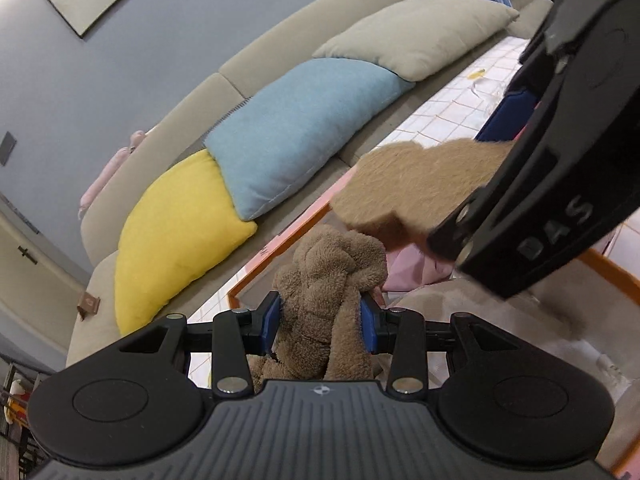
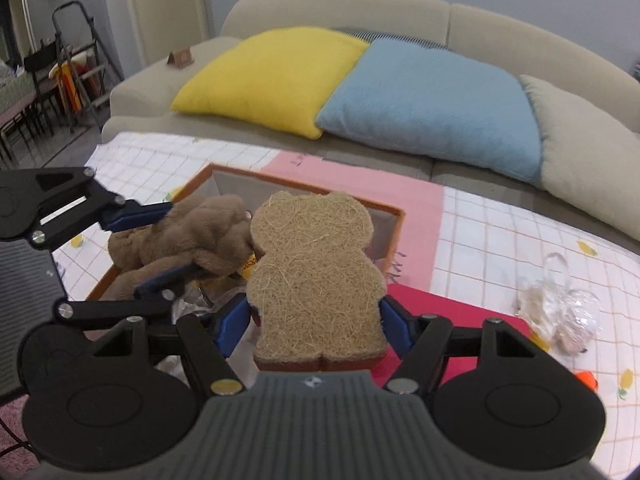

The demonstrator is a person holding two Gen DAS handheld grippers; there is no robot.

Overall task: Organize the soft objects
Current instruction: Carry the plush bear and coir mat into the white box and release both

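Fingers (image 2: 234, 320) astride bear-shaped sponge (image 2: 316, 276)

We get soft, even indoor light in both views, no hard shadows or glare. Heavy fisheye bending at the edges, corners vignetted black. We see motion blur on the right gripper (image 1: 516, 120) close up; the sofa (image 2: 400, 12) stays fairly sharp.

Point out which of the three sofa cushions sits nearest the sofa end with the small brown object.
The yellow cushion. It lies at the row's end beside the small brown object; the blue cushion overlaps it, and the beige cushion lies farthest away.
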